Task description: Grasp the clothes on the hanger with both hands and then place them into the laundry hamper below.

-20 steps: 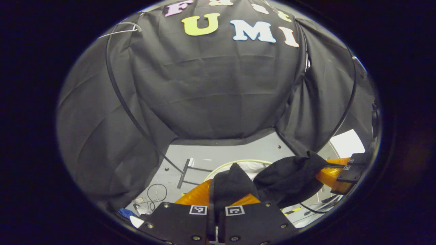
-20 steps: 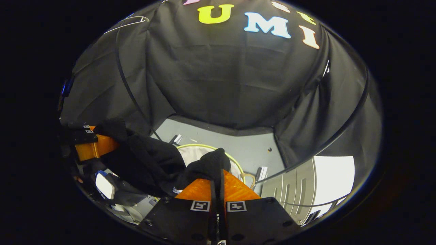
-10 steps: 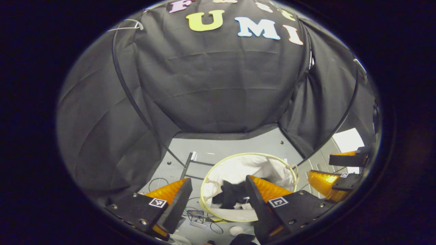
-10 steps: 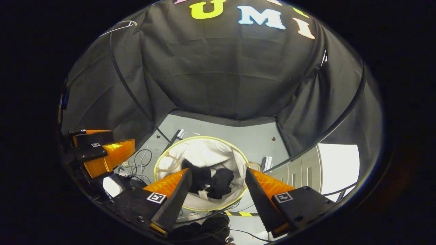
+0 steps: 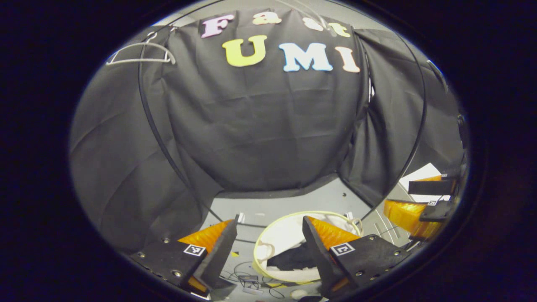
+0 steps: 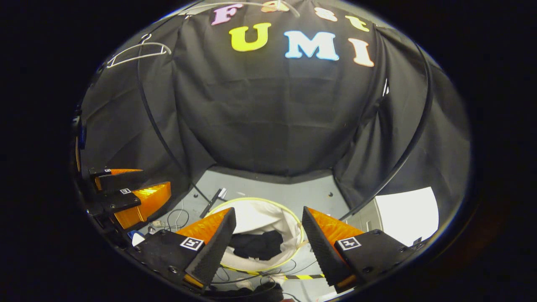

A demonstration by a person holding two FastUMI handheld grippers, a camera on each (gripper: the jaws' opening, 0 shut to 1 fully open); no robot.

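Already both grippers are empty and the clothes lie in the hamper.

Nearest, the left gripper [image 5: 268, 247] has its jaws spread wide with nothing between them, and the right gripper [image 6: 268, 243] is spread and empty too. Just past their tips the black clothes [image 6: 256, 245] rest inside the white laundry hamper [image 6: 256, 218] on the floor [image 6: 293, 191]. Farther up, the hanger [image 6: 136, 52] hangs bare. Lifting both grippers straight up, jaws apart, should avoid snagging the fabric or tipping the rim.

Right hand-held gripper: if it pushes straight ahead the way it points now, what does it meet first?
Probably the black clothes lying in the white round laundry hamper, seen between its open fingers; depth is unclear.
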